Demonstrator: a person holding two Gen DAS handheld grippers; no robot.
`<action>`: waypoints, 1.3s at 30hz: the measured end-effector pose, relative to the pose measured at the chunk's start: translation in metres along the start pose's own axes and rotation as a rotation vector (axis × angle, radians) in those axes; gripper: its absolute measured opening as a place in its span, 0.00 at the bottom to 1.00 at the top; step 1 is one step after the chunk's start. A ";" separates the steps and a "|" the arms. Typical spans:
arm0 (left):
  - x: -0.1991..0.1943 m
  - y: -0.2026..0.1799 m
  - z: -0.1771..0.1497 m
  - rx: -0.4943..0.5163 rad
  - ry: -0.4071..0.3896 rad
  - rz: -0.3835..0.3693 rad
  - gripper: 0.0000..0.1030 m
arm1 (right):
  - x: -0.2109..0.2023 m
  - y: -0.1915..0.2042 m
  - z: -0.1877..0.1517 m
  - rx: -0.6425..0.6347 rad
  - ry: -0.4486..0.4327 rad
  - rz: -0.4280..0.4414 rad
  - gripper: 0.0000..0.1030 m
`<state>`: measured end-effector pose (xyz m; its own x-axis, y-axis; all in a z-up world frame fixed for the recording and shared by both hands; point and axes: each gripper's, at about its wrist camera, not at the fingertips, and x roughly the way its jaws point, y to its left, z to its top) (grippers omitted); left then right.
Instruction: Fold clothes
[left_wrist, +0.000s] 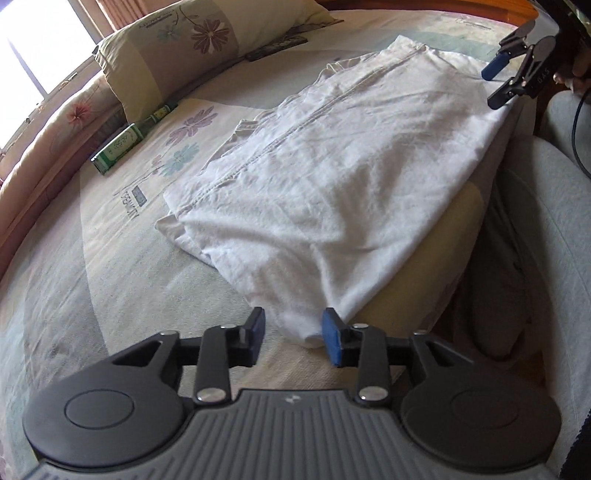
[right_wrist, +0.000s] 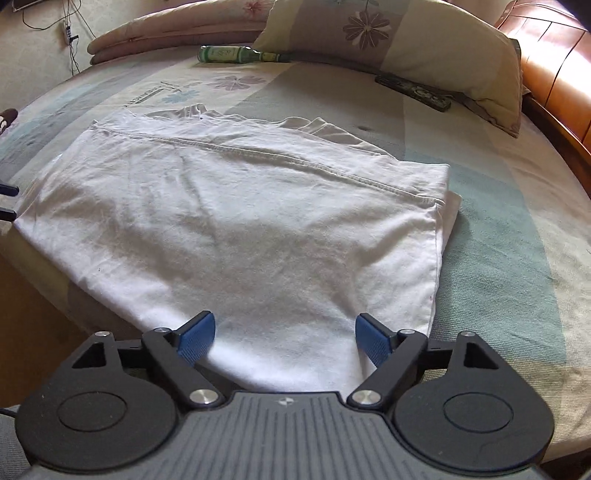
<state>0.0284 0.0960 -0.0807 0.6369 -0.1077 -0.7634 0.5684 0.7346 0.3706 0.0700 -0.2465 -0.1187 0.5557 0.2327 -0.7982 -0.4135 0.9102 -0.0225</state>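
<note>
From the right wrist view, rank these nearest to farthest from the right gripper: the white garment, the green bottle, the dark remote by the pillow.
1. White garment: directly ahead of the right gripper, its near edge lying between the open jaws.
2. Dark remote: farther back on the right, beside the floral pillow.
3. Green bottle: far back, left of centre, lying on its side.

We see a soft, matt white cotton garment with stitched seams, a woven printed bedsheet, glossy wooden bedframe upper right, and matt black plastic grippers' ribbed blue pads.
</note>
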 end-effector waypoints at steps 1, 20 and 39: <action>0.002 0.006 0.004 -0.018 -0.014 0.018 0.51 | 0.001 0.002 0.001 0.002 0.007 -0.015 0.88; 0.014 -0.027 -0.009 0.165 -0.086 0.125 0.75 | -0.009 0.051 0.022 0.064 -0.073 -0.081 0.91; -0.005 0.000 0.011 -0.101 -0.261 0.084 0.75 | -0.012 0.056 0.024 0.122 -0.102 -0.050 0.91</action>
<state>0.0311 0.0892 -0.0706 0.7998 -0.2027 -0.5651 0.4615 0.8096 0.3627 0.0574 -0.1899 -0.0956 0.6463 0.2137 -0.7325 -0.2961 0.9550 0.0173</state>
